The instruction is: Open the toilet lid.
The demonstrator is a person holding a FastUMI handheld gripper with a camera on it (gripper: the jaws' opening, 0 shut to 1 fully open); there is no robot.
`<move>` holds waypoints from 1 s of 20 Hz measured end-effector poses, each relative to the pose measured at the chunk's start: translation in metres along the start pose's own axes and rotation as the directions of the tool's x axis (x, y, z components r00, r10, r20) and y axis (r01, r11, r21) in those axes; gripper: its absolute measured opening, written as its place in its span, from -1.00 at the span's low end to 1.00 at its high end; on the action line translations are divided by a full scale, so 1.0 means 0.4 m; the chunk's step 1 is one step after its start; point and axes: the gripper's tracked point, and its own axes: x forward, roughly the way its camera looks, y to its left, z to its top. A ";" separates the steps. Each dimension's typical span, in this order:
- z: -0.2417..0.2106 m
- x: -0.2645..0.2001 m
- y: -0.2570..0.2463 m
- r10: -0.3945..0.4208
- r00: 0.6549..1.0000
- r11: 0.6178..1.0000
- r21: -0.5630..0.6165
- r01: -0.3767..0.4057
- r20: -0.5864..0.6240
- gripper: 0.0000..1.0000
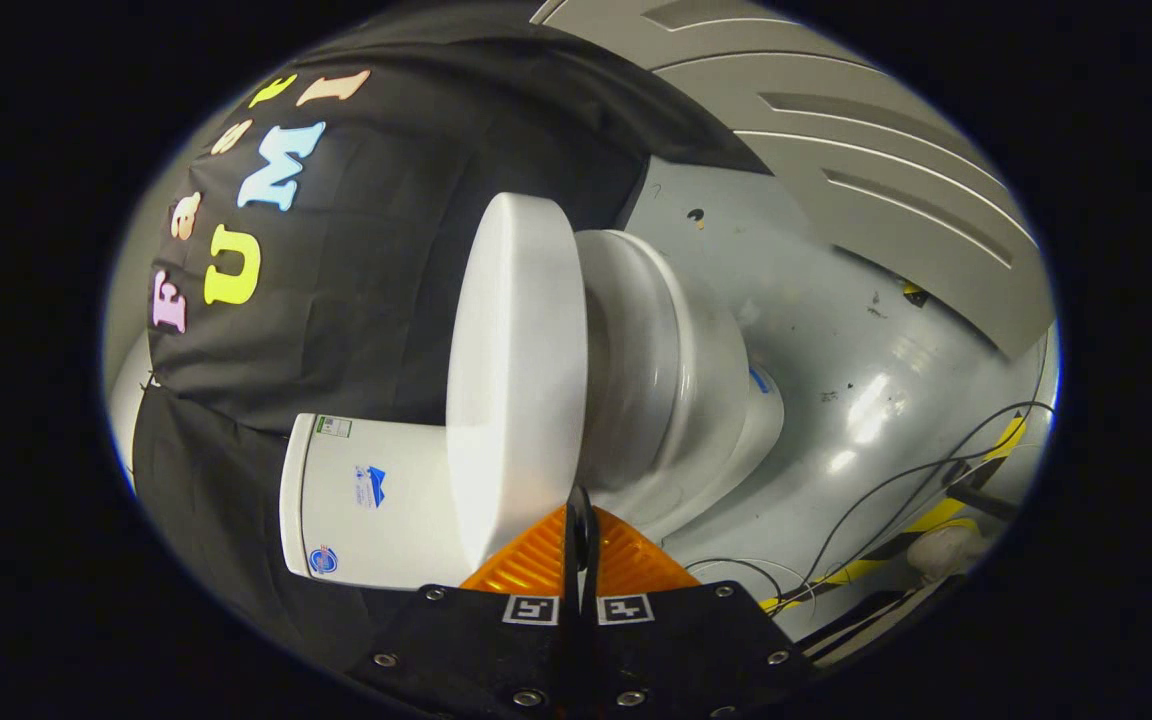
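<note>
Jaws (581,520) are sitting nearly together, only a thin slit between them. Tips are meeting the toilet lid (516,370) edge; lid is lying closed on the bowl (676,380).

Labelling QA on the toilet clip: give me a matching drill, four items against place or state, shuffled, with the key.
Items
1. toilet lid
2. tank
3. gripper
4. cables

Places or states
A. lying on the grey floor beside the bowl
B. down on the bowl, not yet lifted
C. against the black cloth wall, behind the lid
D. fingers together, tips at the lid's edge

Pairs: 1-B, 2-C, 3-D, 4-A
</note>
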 end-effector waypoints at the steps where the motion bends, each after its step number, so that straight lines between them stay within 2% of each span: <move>1: -0.001 -0.004 0.008 -0.012 1.000 1.000 -0.020 0.012 0.012 -1.00; 11: 0.014 -0.060 0.118 -0.071 0.987 0.971 -0.216 0.101 0.141 -1.00; 17: -0.001 -0.109 0.256 -0.044 0.957 0.910 -0.383 0.158 0.288 -1.00; 20: -0.009 -0.118 0.309 -0.037 0.941 0.886 -0.425 0.187 0.336 -1.00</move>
